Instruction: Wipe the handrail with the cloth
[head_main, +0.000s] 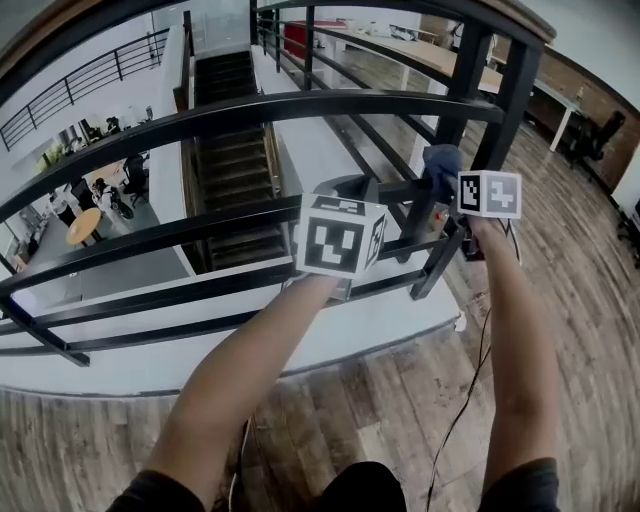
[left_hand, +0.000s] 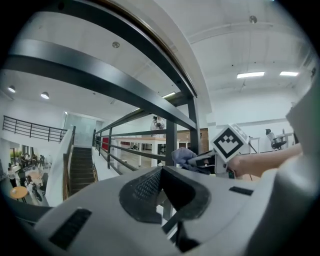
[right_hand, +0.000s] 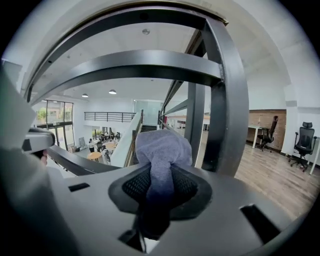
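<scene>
A black metal railing (head_main: 250, 110) with horizontal bars runs across the head view, with a wooden-topped handrail (left_hand: 150, 47) above it. My right gripper (right_hand: 161, 176) is shut on a bunched blue-grey cloth (right_hand: 162, 146), which sticks out past its jaws. The cloth (head_main: 440, 165) sits between the bars beside the thick corner post (right_hand: 227, 100); whether it touches the metal I cannot tell. My left gripper (left_hand: 160, 172) is held just left of the right one, its jaws together with nothing between them. In the left gripper view the cloth (left_hand: 183, 155) and the right gripper (left_hand: 200, 161) show ahead.
Beyond the railing is a drop to a staircase (head_main: 235, 150) and a lower floor with people and a round table (head_main: 85, 225). Wooden flooring (head_main: 400, 400) lies under me. Desks and office chairs (right_hand: 302, 142) stand at the right.
</scene>
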